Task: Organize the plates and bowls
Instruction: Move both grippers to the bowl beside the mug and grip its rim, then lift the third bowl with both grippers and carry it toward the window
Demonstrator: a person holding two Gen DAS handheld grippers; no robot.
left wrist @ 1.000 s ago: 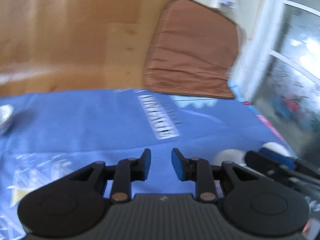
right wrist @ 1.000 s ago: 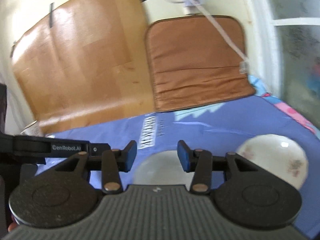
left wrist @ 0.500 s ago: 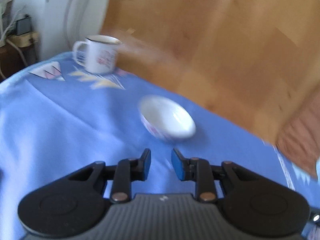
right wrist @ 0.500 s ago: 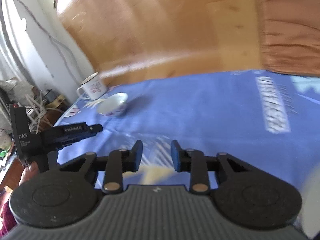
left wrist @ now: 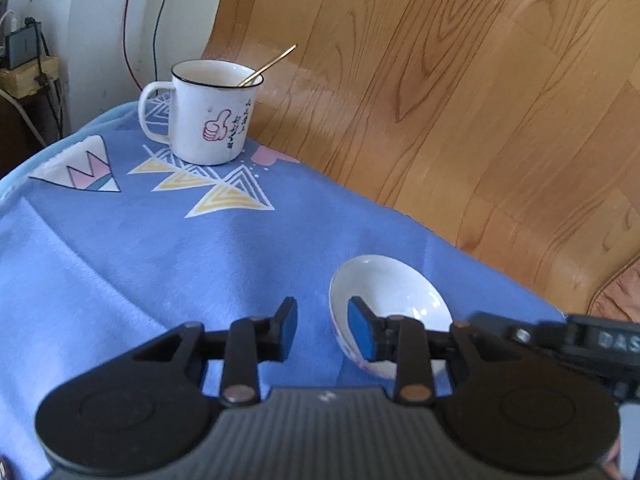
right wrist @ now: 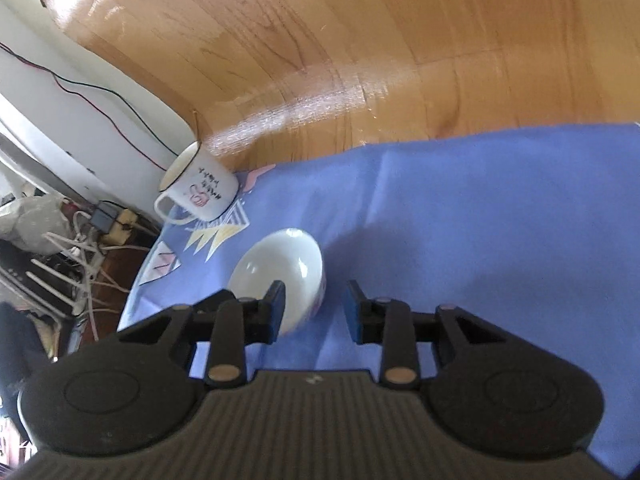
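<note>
Both jaws are opening, empty; bring your right gripper [right wrist: 316, 312] onto the bowl [right wrist: 280, 272] rim at eleven o'clock, left gripper [left wrist: 322, 330] clear

The left gripper [left wrist: 322, 330] points down at a blue cloth [left wrist: 160, 264], its fingers [left wrist: 288, 330] opening with nothing between them. A white bowl [left wrist: 390, 292] sits just behind the right finger. Farther back stands a white mug [left wrist: 210, 114] with a spoon [left wrist: 268, 66] in it. The right gripper [left wrist: 560, 338] reaches in from the right edge.
</note>
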